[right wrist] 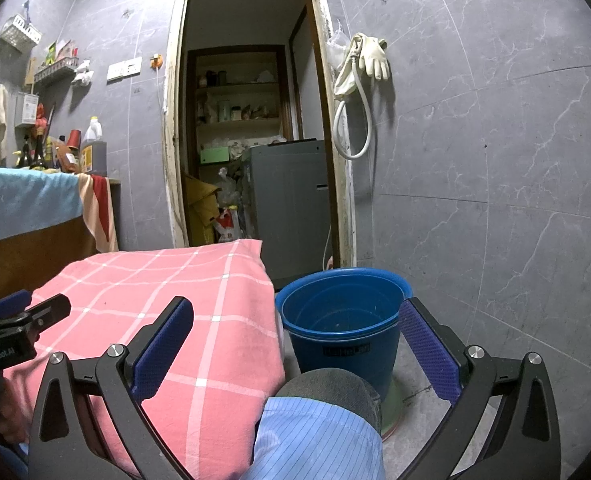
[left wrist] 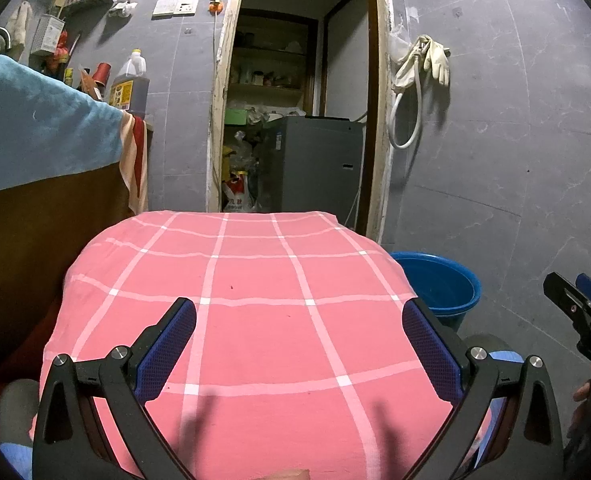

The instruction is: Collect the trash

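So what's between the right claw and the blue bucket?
In the right wrist view, the person's knee sits between the open right claw and the blue bucket.

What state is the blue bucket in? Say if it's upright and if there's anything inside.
The blue bucket stands upright on the floor beside the pink-covered table, mouth open upward. The interior that shows looks empty; no trash is visible inside.

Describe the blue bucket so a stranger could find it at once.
Start at the table under the pink checked cloth. On the floor by its right edge, below the doorway with the grey appliance, stands the blue bucket, upright and open-topped. It is the only round, bright blue container on the grey tiled floor, and it looks empty.
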Demonstrator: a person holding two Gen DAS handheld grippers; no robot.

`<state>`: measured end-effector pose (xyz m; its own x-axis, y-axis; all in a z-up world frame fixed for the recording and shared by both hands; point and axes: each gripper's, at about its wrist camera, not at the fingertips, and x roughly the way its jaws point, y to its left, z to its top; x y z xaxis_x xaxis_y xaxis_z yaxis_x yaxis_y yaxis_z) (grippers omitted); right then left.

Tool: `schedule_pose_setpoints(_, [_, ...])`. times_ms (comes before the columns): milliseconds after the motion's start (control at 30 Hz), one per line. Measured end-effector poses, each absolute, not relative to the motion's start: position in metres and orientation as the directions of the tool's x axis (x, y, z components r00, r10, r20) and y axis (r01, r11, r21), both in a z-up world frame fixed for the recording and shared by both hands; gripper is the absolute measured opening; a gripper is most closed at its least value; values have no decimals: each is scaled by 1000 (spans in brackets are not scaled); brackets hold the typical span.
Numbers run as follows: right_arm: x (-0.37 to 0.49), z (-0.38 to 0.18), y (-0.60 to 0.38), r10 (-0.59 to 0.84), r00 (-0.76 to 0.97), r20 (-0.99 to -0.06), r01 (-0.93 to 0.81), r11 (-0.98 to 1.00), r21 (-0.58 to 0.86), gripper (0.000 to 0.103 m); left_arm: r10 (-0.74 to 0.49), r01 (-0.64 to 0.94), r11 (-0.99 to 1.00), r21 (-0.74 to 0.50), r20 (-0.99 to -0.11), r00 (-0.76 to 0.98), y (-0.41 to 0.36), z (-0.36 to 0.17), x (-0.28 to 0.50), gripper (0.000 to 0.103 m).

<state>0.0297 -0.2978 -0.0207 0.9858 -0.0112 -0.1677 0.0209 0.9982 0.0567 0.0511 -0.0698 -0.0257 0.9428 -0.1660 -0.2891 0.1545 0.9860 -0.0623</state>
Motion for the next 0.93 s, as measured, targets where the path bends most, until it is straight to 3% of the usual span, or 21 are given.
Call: schedule_pose_setpoints(933, [29, -20, -296, -12, 985, -170, 22, 998, 56, 103, -166, 155, 986, -61, -290, 942, -69, -25, 51, 101])
